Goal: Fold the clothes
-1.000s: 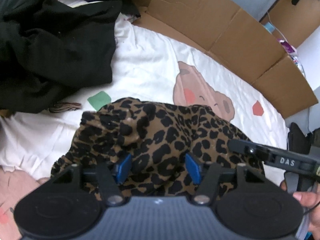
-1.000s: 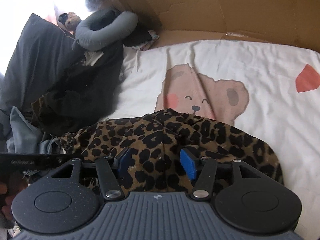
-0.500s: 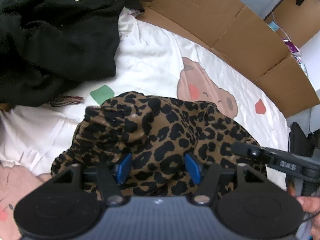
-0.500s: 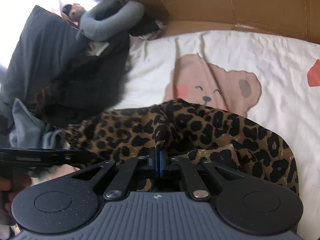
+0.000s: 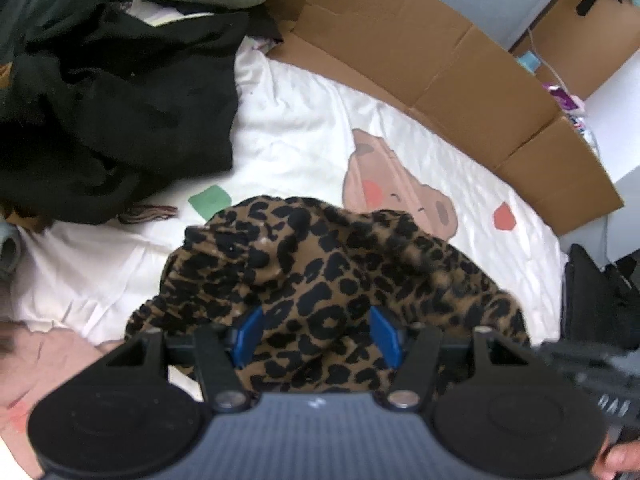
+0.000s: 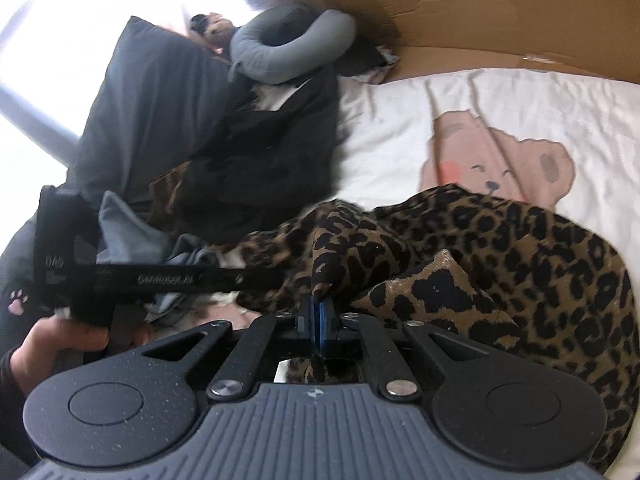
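Bed (image 5: 304, 136) with white bear-print sheet, clothes on top.
Leopard-print garment (image 5: 328, 264) bunched at near centre, covering the lower part of the bear print (image 5: 384, 184). Black clothes pile (image 5: 120, 120) far left, grey neck pillow (image 6: 288, 48) at its far end, dark pillow (image 6: 156, 112) further left. Flattened cardboard (image 5: 440, 72) along the bed's far edge. Small green patch print (image 5: 210, 200) just left of the leopard garment.

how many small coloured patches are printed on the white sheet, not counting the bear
2: a green patch left of the leopard-print garment, and a red patch right of the bear print. More may lie under the clothes.
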Tool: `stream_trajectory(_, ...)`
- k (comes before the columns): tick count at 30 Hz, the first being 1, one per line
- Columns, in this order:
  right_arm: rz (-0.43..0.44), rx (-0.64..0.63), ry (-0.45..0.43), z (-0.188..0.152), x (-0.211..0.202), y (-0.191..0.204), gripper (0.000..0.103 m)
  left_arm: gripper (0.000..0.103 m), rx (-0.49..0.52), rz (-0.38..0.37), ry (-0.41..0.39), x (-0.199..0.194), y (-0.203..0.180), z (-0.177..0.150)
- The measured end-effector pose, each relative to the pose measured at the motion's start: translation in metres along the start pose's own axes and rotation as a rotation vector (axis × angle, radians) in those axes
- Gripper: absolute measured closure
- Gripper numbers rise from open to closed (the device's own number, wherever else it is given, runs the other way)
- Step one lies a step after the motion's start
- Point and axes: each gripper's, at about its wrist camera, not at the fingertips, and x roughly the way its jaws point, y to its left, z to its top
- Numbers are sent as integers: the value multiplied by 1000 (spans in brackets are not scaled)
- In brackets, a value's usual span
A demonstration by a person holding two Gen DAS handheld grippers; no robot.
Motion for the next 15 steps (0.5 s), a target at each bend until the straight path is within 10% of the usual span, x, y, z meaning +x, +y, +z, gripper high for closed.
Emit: stream_trajectory(15, 81, -15, 189, -50, 37, 27, 103, 37, -69, -104, 12, 9, -1, -2)
